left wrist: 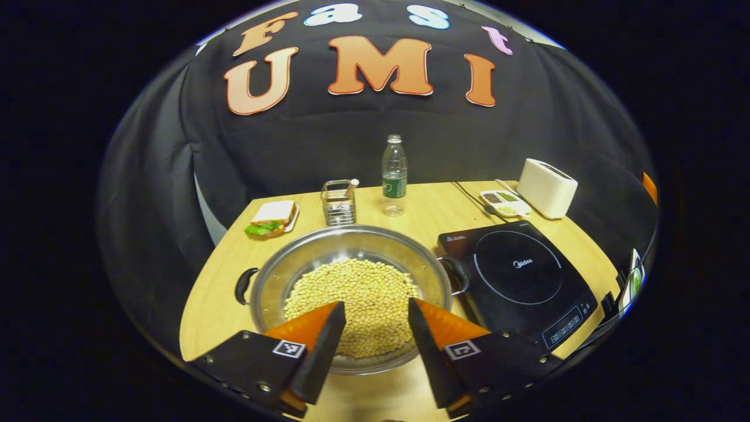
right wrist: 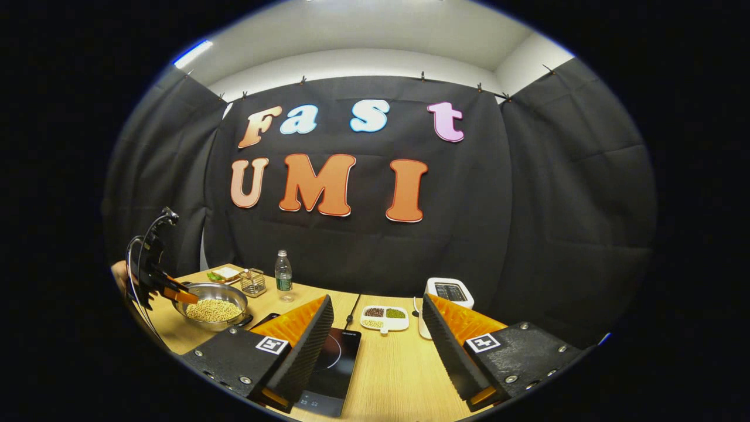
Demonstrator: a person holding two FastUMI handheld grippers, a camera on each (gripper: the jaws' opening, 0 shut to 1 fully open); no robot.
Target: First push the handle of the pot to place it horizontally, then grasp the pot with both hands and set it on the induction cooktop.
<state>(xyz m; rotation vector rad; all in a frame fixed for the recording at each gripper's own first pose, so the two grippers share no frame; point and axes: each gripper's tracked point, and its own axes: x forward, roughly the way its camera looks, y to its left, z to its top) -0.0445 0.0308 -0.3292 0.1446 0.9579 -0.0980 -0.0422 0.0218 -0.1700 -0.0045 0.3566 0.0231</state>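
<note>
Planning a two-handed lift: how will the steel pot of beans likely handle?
The shiny round steel pot is probably rigid. Its pile of pale beans likely makes it heavy and may shift if tilted. The small black side handles suggest lifting level.

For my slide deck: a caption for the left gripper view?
Open left gripper over a bean-filled steel pot beside the black induction cooktop.

Wooden table (left wrist: 422, 205) carries: pot (left wrist: 351, 293) of beans, induction cooktop (left wrist: 518, 275), bottle (left wrist: 394, 176), wire holder (left wrist: 338, 203), sandwich plate (left wrist: 272, 218), toaster (left wrist: 546, 187), divided dish (left wrist: 505, 203).
</note>
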